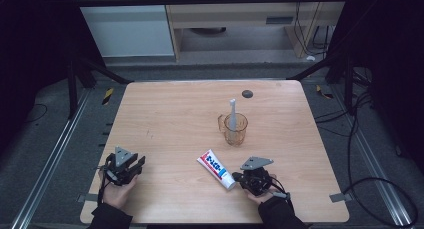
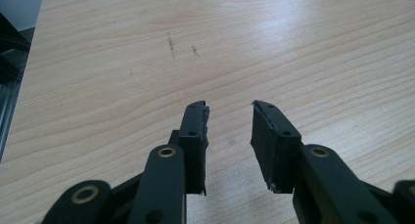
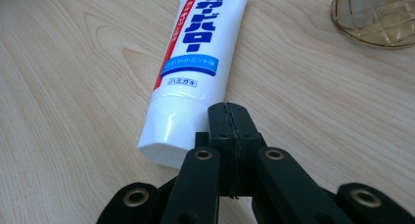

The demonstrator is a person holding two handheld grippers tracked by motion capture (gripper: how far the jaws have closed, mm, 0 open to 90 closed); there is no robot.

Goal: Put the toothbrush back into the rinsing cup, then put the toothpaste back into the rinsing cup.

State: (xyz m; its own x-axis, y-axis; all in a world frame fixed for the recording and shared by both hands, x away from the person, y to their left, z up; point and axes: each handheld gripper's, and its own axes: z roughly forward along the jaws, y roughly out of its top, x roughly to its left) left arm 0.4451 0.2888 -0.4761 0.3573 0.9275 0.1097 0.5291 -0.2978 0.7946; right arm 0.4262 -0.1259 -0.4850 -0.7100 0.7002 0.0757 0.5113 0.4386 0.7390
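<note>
Pale wood-grain table (image 1: 170, 119) carried the whole setup, with dark floor and cabling around it. Right gripper (image 3: 230, 117): jaws pressed fully together, nothing between them; tips sat just beside the cap end of the toothpaste tube (image 3: 192, 77), at its right flank, contact not certain. Tube lay flat, its printed body running away ahead of the closed jaws, its crimped end farthest off. Further out, ahead and to the right of those jaws, stood the amber cup (image 3: 374, 16); the high view showed a white toothbrush (image 1: 232, 114) upright in it. Left gripper (image 2: 229, 128): jaws roughly half open, empty, only bare table between and ahead of them, well apart from the tube. Judgement: step in hand looked like the approach to the toothpaste tube, no grasp made yet. Next move would call for the right jaws to open wide enough for the tube's body, shift left across it near the cap, then close. Risk noted: closed tips could nudge the tube sideways instead.
</note>
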